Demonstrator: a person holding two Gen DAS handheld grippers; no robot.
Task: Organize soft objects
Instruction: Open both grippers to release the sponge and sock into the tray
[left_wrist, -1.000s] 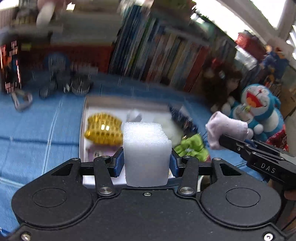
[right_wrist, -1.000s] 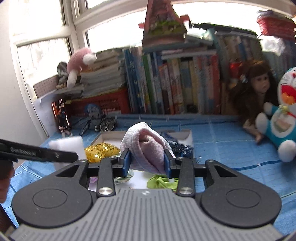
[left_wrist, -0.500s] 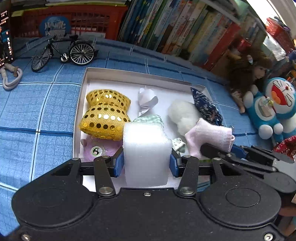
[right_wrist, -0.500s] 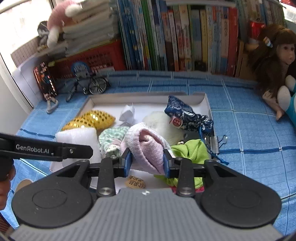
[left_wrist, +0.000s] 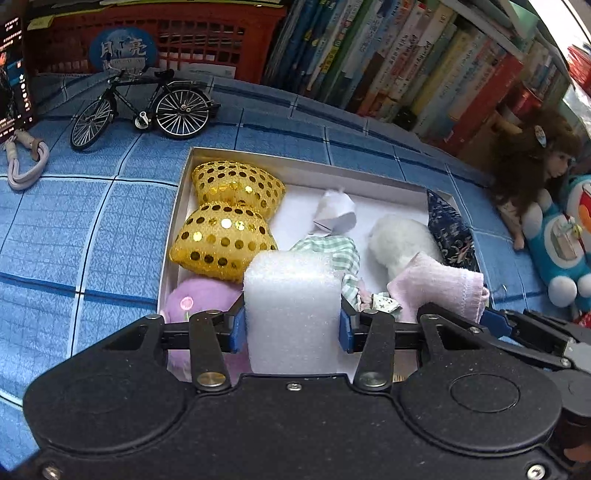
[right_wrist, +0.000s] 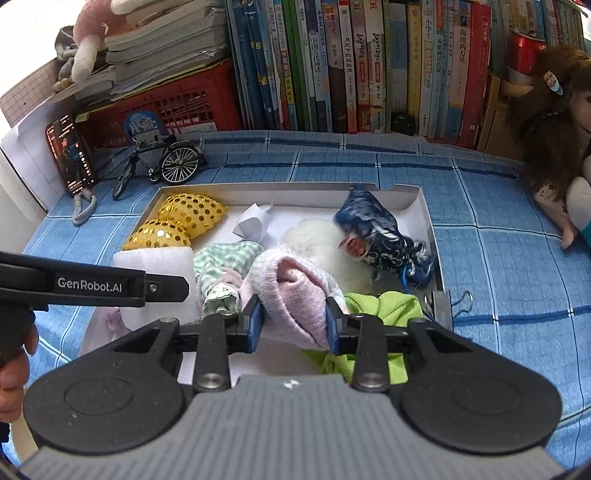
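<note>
Left wrist view: your left gripper (left_wrist: 291, 328) is closing, pads squeezing the foam block (left_wrist: 291, 302), light and squashy, over the box (left_wrist: 177, 221) at 6 o'clock; your right gripper (right_wrist: 293, 325) clamps the limp pink sock (right_wrist: 291, 291) mid-roll.

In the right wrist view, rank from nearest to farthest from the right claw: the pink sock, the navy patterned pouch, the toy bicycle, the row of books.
1. pink sock: clamped in the right claw.
2. navy patterned pouch: in the box, beyond the claw toward the right.
3. toy bicycle: behind the box, at left on the blue cloth.
4. row of books: along the back.
</note>
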